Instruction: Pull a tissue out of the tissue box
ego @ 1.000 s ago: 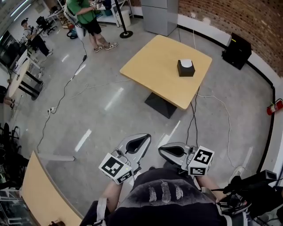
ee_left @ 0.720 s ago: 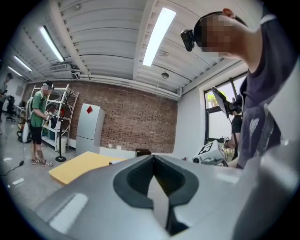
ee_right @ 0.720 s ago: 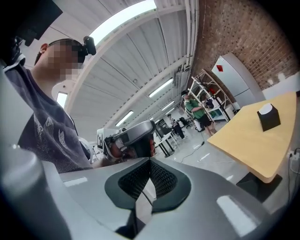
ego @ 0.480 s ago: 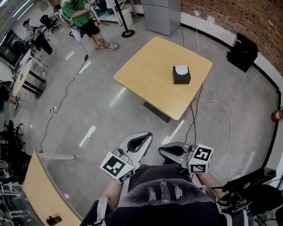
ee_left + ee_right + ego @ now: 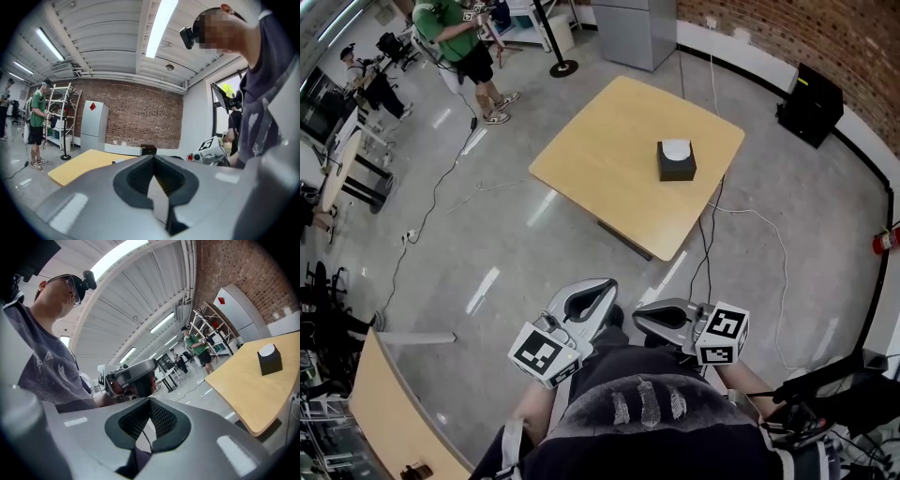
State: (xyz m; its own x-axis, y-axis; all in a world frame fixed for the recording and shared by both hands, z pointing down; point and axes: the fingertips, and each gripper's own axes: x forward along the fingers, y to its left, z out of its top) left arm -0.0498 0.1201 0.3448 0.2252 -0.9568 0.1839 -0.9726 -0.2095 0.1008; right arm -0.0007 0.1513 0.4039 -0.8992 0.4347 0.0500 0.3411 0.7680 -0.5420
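grey left tongs point(image 5: 612, 289) and right tongs point(image 5: 639, 317) held side by side, pointing roughly level, both closed, empty

No words, brands or numbers can be read. A red diamond sign point(image 5: 92, 106) sits on the grey cabinet point(image 5: 91, 129) — its print is too small to tell. Black-and-white square code markers cover the left cube point(image 5: 546, 355) on the left gripper point(image 5: 609, 287) and the right cube point(image 5: 722, 334) on the right gripper point(image 5: 638, 316) — 2 patterns, no letters.
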